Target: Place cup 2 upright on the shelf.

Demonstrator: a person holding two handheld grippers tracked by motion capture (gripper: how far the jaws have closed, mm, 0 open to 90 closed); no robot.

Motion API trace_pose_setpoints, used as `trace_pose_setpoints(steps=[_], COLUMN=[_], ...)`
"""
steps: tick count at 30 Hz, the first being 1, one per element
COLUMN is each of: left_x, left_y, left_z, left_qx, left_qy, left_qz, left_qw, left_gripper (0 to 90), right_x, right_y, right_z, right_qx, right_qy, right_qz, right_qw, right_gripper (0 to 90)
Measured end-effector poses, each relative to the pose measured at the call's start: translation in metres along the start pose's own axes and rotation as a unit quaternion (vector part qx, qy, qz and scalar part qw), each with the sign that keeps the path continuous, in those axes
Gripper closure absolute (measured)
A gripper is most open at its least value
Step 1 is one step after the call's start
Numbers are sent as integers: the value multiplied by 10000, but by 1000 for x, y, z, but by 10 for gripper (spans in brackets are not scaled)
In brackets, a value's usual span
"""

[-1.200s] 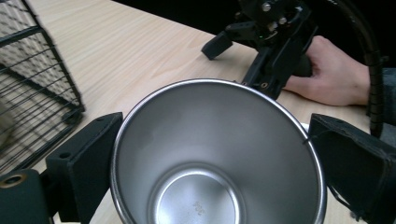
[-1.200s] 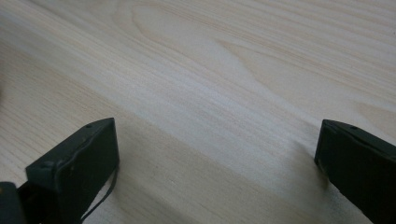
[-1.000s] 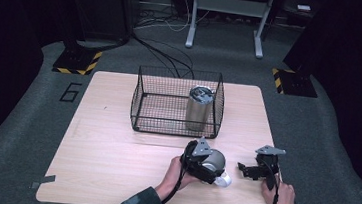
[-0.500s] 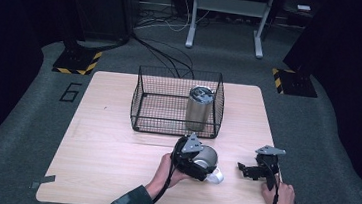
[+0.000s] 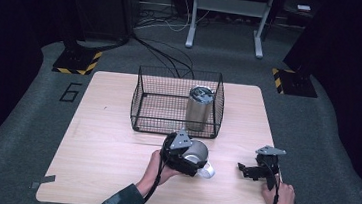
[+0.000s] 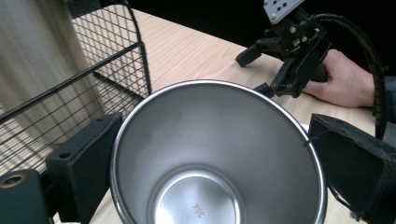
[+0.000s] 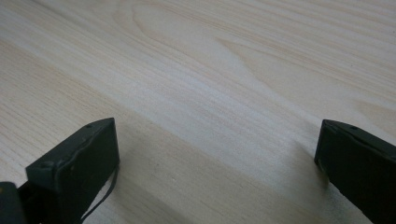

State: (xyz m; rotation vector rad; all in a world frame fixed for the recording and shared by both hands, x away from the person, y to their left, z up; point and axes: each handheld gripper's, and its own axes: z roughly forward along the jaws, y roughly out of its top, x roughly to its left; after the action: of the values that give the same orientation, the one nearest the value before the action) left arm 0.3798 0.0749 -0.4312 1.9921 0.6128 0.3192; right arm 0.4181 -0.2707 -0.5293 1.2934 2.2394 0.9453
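A steel cup (image 5: 198, 156) (image 6: 215, 154) lies tilted between the jaws of my left gripper (image 5: 194, 159), just in front of the black wire basket (image 5: 144, 98). In the left gripper view the cup's open mouth faces the camera, and the jaws press its rim from both sides. A taller steel tumbler (image 5: 198, 107) stands upright inside the basket at its right end. My right gripper (image 5: 244, 169) (image 6: 261, 70) rests low over the bare table (image 5: 103, 155) at the right, open, with only wood (image 7: 215, 107) between its jaws.
The basket's mesh wall (image 6: 107, 70) stands close on the left of the held cup. A person's hand (image 6: 343, 79) holds the right gripper. Beyond the table lie dark carpet, cables and a stand's legs (image 5: 227, 21).
My left gripper has carried the cup to the left and toward the basket and turned it. The right gripper has stayed in place.
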Motion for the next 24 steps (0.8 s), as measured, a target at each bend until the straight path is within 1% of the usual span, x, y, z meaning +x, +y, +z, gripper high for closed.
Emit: trace_pose_setpoints(steps=[4, 9, 11, 12, 15, 17, 21, 24], left_x=[3, 8, 11, 11, 15, 18, 25, 27], left_y=[-2, -1, -2, -2, -4, -4, -4, -4], left_z=[-7, -16, -20, -21, -27, -31, -38, -43], left_qx=[14, -6, -1, 1, -29, -14, -86, -90], left_qy=[48, 152, 225, 212, 298, 317, 404, 475], left_qz=[-65, -56, -30, -63, -104, -146, -205, -247], left_qw=[10000, 9999, 9997, 9998, 9995, 9994, 9989, 9985], left_gripper=[62, 62, 63, 62, 62, 62, 62, 62], right_x=[0, 0, 0, 0, 0, 0, 0, 0], right_y=[0, 0, 0, 0, 0, 0, 0, 0], right_z=[0, 0, 0, 0, 0, 0, 0, 0], right_qx=[-3, -2, -2, -2, -2, 0, -2, -3], right_qy=[0, 0, 2, 2, 2, 1, 0, 3], right_qz=[-5, -5, -2, -2, -2, -5, -2, -2], right_qw=[10000, 10000, 10000, 10000, 10000, 10000, 10000, 10000], right_gripper=[0, 0, 0, 0, 0, 0, 0, 0])
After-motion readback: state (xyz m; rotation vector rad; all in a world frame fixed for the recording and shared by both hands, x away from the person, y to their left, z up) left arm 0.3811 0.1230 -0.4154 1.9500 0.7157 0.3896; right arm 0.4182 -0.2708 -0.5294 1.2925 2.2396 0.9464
